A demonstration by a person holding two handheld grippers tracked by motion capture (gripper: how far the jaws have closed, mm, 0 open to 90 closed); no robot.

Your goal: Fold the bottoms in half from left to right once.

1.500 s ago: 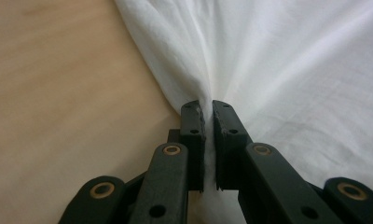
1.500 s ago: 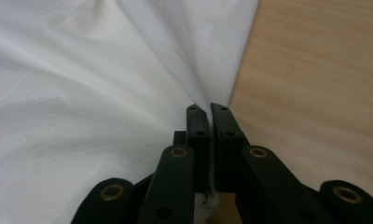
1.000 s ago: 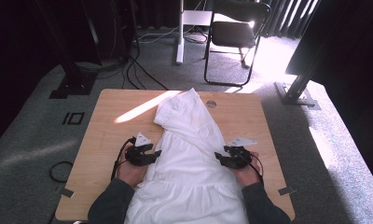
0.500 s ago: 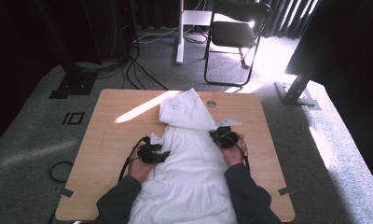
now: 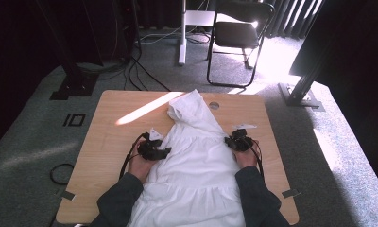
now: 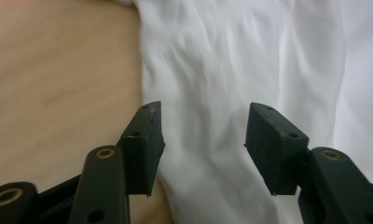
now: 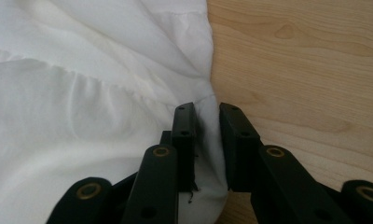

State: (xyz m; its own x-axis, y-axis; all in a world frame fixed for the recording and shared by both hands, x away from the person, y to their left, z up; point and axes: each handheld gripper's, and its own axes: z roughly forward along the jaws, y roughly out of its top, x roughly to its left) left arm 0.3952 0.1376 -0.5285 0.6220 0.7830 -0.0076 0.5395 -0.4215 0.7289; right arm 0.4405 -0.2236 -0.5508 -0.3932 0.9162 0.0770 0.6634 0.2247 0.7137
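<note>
On top of the pale wooden desk (image 5: 107, 137), w/ a sunlit stripe across its far left, lies a white gathered cotton dress (image 5: 196, 161), laid lengthwise: narrow bodice end toward the far edge, wide skirt running off the near edge between the person's dark sleeves. Bodice top looks folded or bunched over itself; skirt is spread fairly flat, some creases left.

Left gripper (image 5: 161, 152) sits at the dress's left edge, approx. mid-length. From the left gripper view, left gripper (image 6: 203, 135) jaws stand spread apart, having just opened further, cloth lying beneath the gap but not pinched.

Right gripper (image 5: 234, 142) is at the opposite edge, slightly farther up. In the right gripper view, right gripper (image 7: 206, 135) jaws stand close together w/ the dress hem edge between them, having just eased open a little; gap is narrow, and whether the pads press the cloth I cannot tell for sure, though it looks loosely caught.

Judgement: work seems to be smoothing/folding the dress; early-to-mid stage. Garment is laid out, sides being gathered; no clean side fold done yet, lengthwise folds all left.
</note>
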